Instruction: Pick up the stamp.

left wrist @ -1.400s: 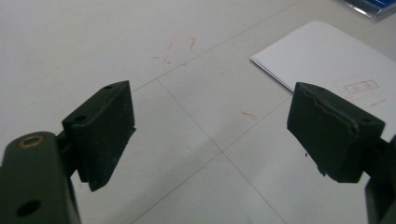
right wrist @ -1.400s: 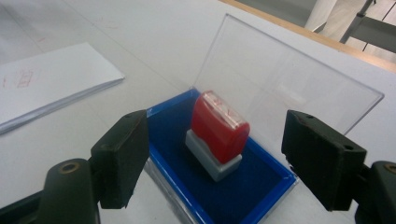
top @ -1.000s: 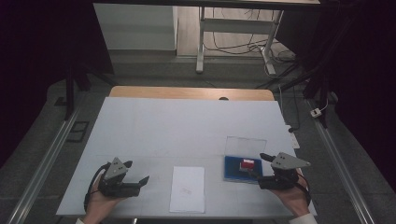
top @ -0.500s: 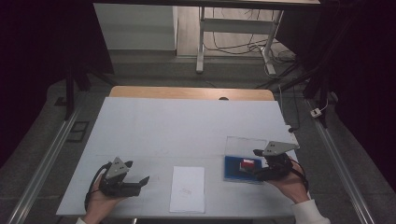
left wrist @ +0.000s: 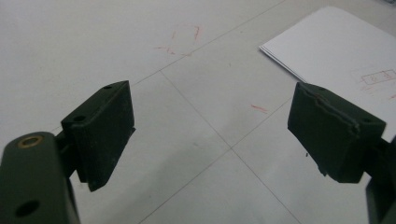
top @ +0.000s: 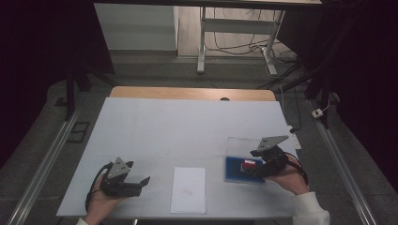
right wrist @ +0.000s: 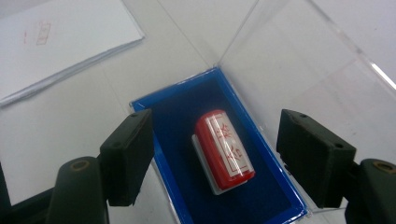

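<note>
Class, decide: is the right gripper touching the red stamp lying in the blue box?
Apart. In the right gripper view the right gripper has blue lining visible between each jaw and the red stamp.

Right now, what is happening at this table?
A person holds a gripper in each hand. The right gripper hovers over a red stamp lying in an open blue-lined case with a clear lid; its jaws, just closing a little, stand wide on either side of the stamp without touching it. The left gripper rests open on the table, beside a sheet of white paper.
</note>
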### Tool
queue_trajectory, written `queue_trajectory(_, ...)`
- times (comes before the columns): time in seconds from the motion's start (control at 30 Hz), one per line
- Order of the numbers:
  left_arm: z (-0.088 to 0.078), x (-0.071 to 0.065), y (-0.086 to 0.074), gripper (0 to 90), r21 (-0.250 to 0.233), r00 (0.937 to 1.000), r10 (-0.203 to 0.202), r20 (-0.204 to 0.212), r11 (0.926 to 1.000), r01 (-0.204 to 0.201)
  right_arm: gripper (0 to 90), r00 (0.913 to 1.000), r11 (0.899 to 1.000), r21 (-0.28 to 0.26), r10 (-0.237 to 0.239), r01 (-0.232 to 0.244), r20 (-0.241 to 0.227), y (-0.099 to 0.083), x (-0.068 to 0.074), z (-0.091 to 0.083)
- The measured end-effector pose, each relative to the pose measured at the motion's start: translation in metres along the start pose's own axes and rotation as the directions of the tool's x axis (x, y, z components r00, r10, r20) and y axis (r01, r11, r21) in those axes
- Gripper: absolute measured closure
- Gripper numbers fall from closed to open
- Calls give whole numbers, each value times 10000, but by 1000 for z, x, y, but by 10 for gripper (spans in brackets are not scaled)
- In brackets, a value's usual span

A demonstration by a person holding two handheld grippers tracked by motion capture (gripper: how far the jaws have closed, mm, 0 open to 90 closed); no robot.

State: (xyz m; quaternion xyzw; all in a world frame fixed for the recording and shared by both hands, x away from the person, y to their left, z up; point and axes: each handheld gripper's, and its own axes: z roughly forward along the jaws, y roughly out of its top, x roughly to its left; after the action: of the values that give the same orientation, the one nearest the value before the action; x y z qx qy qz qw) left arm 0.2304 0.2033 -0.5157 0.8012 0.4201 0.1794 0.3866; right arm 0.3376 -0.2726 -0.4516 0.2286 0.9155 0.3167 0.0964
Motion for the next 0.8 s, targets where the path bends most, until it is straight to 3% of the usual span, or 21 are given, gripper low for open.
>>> queue_trajectory(0.2,0,0,0,151,28,10000,40,-12,10000,-40,276,9997,9990,416,-160,167,-167,-1,0,5)
queue_trajectory(0.43,-1,1,-1,151,5,10000,20,-10,10000,-20,308,9992,9964,743,-398,398,-15,0,0,14)
queue_trajectory(0.8,-1,2,-1,151,24,10000,19,-18,10000,-19,549,9982,9939,939,-590,578,102,-3,-2,14)
